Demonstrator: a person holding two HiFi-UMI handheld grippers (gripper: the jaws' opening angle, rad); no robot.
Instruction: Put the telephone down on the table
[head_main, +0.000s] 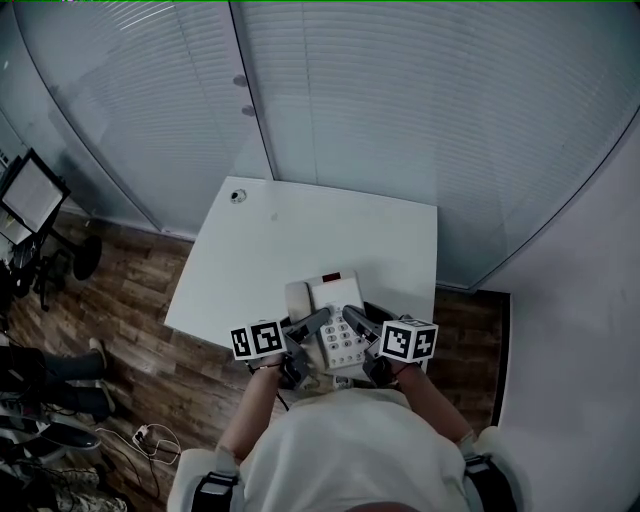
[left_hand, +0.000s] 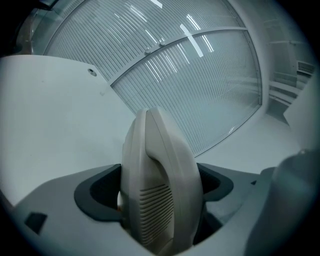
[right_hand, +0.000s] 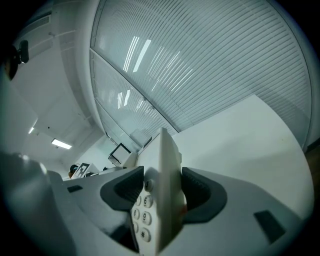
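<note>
Left tongs (head_main: 308, 327): clamped on the handset side of the telephone (head_main: 338, 325). In the left gripper view the tongs (left_hand: 160, 187) had both dark pads pressed against the cream handset (left_hand: 161, 185), whose slotted end stood upright between them.
Right tongs (head_main: 357, 322): clamped on the opposite side of the telephone. In the right gripper view the tongs (right_hand: 162, 192) gripped a thin edge of the body, with the keypad (right_hand: 142, 212) just beside the left-hand pad.
Telephone: held between the two tongs, gripped from both sides. The handset (head_main: 298, 298) lay next to the left tongs and the keypad (head_main: 343, 340) faced up between the two.
Surface (head_main: 300, 235): white, stretching away ahead of both tongs, with the telephone over its near edge. Whether the telephone's underside touched it could not be told.
Small round fitting (head_main: 238, 196): at the far left corner of the surface, well apart from the left tongs.
Glass wall (head_main: 400, 110): ribbed, beyond the surface, far ahead of both tongs.
</note>
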